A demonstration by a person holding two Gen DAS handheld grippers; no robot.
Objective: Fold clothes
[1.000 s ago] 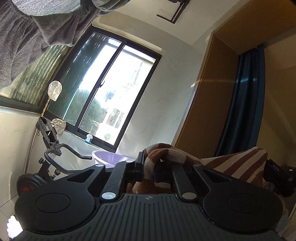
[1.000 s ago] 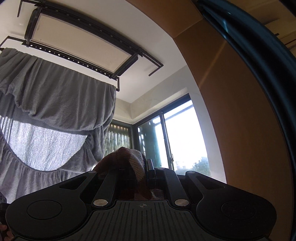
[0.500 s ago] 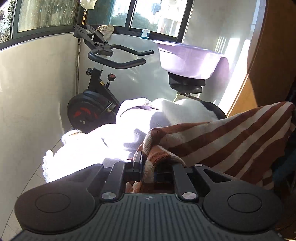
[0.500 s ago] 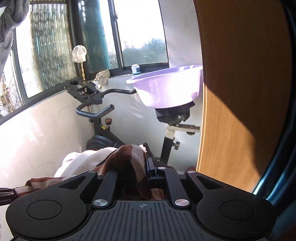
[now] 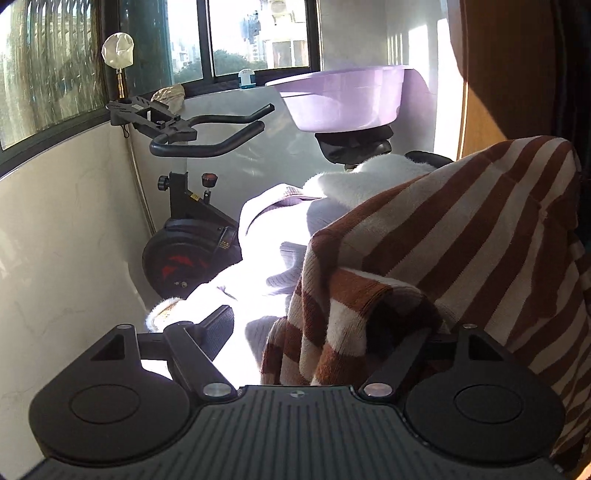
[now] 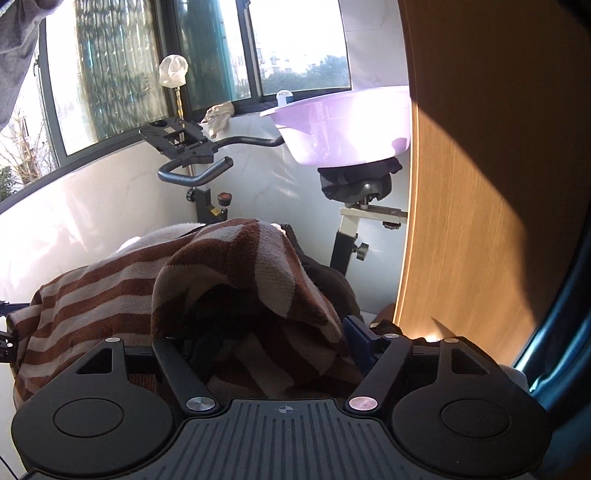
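The striped sweater (image 5: 461, 236), brown and cream knit, lies draped over a heap of pale clothes (image 5: 280, 236) in front of an exercise bike (image 5: 192, 243), and each of its two near corners sits bunched between the fingers of one tool. The step in hand looks like the release after laying the garment down, and doing it well means letting the knit fall clear of both pairs of pads at once, so neither corner drags and spoils the flat lay; after that the fabric wants smoothing before any fold, since a thick roll is humped up near each tool. The left gripper (image 5: 332, 328) has its jaws opening, with a rolled cuff of the sweater between them; the pad on the left side of that view stands clear of the cloth, while the other is hidden under the fold. The right gripper (image 6: 266, 339) is likewise opening, the sweater's edge sagging over the gap and covering one finger, a blue pad (image 6: 356, 341) showing bare at the other. Both tools point forward and somewhat downward toward the heap, held side by side and roughly level with each other. Behind stands a purple basin (image 6: 343, 129) resting on the bike's saddle, with a sunlit window (image 5: 258, 33) beyond and a wooden panel (image 6: 480, 184) to the right.
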